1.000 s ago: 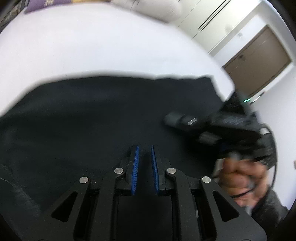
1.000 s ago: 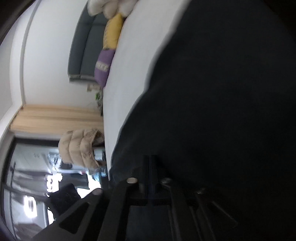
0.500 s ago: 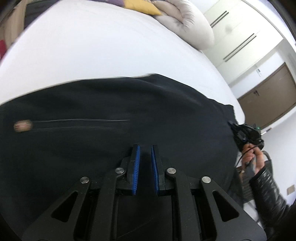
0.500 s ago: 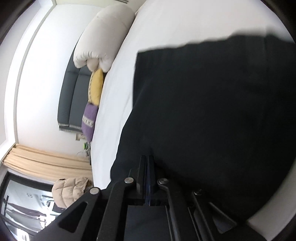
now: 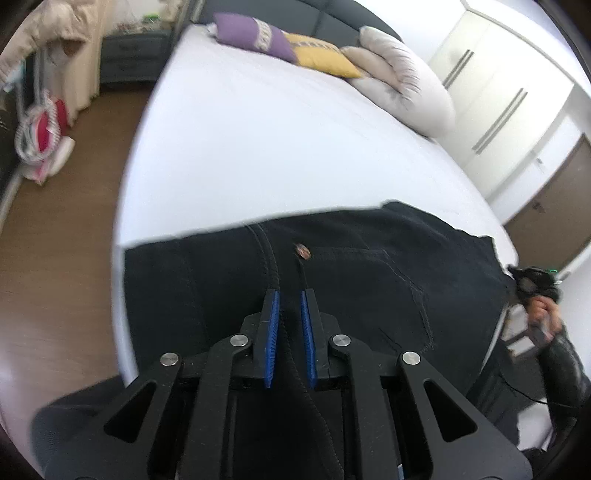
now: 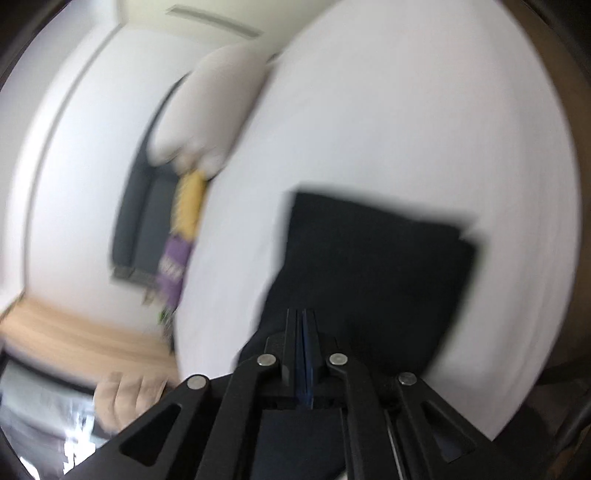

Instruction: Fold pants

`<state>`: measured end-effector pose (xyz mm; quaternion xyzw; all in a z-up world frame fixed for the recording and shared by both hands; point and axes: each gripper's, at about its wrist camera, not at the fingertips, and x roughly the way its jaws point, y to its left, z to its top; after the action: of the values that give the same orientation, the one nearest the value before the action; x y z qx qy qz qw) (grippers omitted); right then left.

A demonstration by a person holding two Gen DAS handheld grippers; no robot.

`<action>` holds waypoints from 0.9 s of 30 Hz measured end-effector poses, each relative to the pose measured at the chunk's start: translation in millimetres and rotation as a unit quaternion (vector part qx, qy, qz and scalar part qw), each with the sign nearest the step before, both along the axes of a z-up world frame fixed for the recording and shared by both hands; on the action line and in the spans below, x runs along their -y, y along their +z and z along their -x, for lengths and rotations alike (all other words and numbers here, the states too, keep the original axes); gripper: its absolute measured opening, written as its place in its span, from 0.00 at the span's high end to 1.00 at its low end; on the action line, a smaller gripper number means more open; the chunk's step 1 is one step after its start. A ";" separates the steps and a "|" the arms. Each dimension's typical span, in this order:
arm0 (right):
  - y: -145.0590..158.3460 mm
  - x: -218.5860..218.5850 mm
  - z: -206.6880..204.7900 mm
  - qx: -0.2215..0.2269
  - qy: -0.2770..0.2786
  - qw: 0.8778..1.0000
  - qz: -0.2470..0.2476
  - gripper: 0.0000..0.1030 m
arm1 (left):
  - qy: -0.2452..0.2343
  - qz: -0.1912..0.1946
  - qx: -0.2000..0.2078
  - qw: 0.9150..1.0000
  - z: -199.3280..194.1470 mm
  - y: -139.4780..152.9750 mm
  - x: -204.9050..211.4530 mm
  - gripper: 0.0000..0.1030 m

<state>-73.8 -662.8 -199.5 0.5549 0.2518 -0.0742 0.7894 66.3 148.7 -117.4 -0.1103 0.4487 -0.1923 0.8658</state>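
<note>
Floor, far left: brown boards with a red-and-white bundle [image 5: 40, 136] lying on them — newly in sight, since the left wrist view now takes in much more of the room than a second ago.
Bed [image 5: 258, 147]: white sheet, wide and bare beyond the cloth; purple cushion [image 5: 251, 35], yellow cushion [image 5: 325, 59] and pale pillows [image 5: 402, 92] at its head.
Pants [image 5: 369, 295]: black, flat on the near part of the bed, seam and small round button [image 5: 303, 252] facing up; in the right wrist view they read as a compact dark rectangle [image 6: 376, 266] — apparently already doubled over.
Left gripper [image 5: 289, 317]: above the pants; a narrow gap stands between the blue pads [image 5: 272, 332], nothing pinched, the seam merely runs beneath.
Right gripper [image 6: 304, 354]: pads almost together, jaws opening a sliver, no cloth between them; a second ago dark fabric filled its view, now it sits back at the pants' near edge.
Person's hand [image 5: 543, 310]: far right, gripping the other tool's handle, dark sleeve below.
Change: both tools have drawn back and up from the cloth, released.
Meaning: one fold looks laid down; next likely a fresh grasp for a further fold — or a smoothing pass.
</note>
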 end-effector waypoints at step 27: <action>-32.7 93.1 -8.1 -0.038 -0.039 0.998 0.016 0.62 | -0.047 0.072 -0.102 0.991 -71.0 -66.1 147.2 0.88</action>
<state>-65.7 -755.9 -232.3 0.5480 0.2584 -0.1297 0.7849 137.3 1.4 -183.5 -0.1700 0.5245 -0.2524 0.7952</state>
